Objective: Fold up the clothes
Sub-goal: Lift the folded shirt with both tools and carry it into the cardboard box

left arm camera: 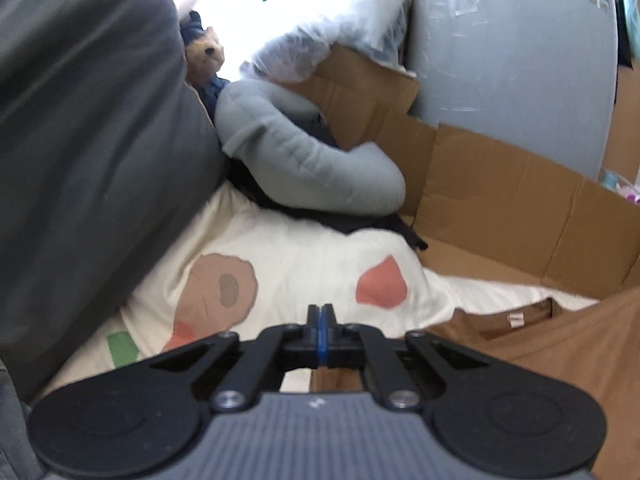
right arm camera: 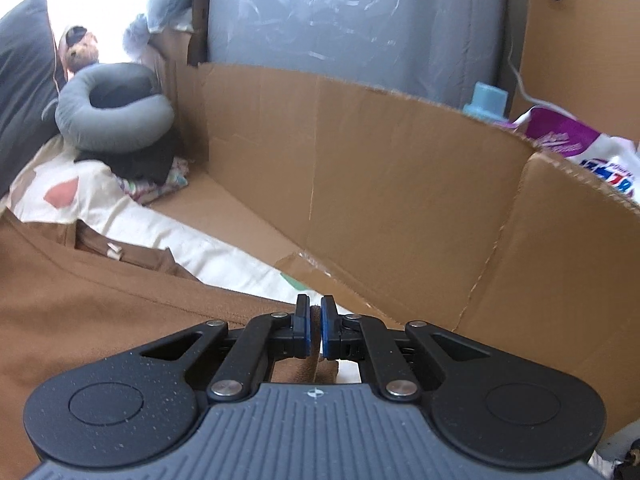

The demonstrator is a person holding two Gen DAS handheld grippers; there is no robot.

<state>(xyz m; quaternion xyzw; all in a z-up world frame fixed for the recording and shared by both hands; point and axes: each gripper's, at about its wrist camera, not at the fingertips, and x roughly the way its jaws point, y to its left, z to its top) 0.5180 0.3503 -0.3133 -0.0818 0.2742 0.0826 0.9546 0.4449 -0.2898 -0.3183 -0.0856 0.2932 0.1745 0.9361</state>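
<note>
Left wrist view: we see the left gripper (left arm camera: 320, 316) with its jaws pressed fully together, blue pads meeting; whether any cloth is pinched we cannot tell, though the brown shirt (left arm camera: 560, 344) lies just right of and under the fingers. Right wrist view: the right gripper (right arm camera: 315, 314) stands nearly closed, a sliver of brown fabric showing between the pads, so we read it as clamped on the shirt's edge. The shirt spreads across the cream bedsheet (right arm camera: 168, 236), collar and its small white tag toward the far side. Open room is tight: a cardboard wall (right arm camera: 360, 168) bounds the far and right sides, a dark grey cushion (left arm camera: 88, 140) crowds the left. The shirt is matte, soft knit; the sheet is cream with flat pink, brown and green patches. A grey neck pillow (right arm camera: 112, 120) sits on dark folded cloth in the far corner, a teddy bear (left arm camera: 206, 56) behind it. A plastic-wrapped grey mattress (right arm camera: 360, 28) stands beyond the cardboard.
</note>
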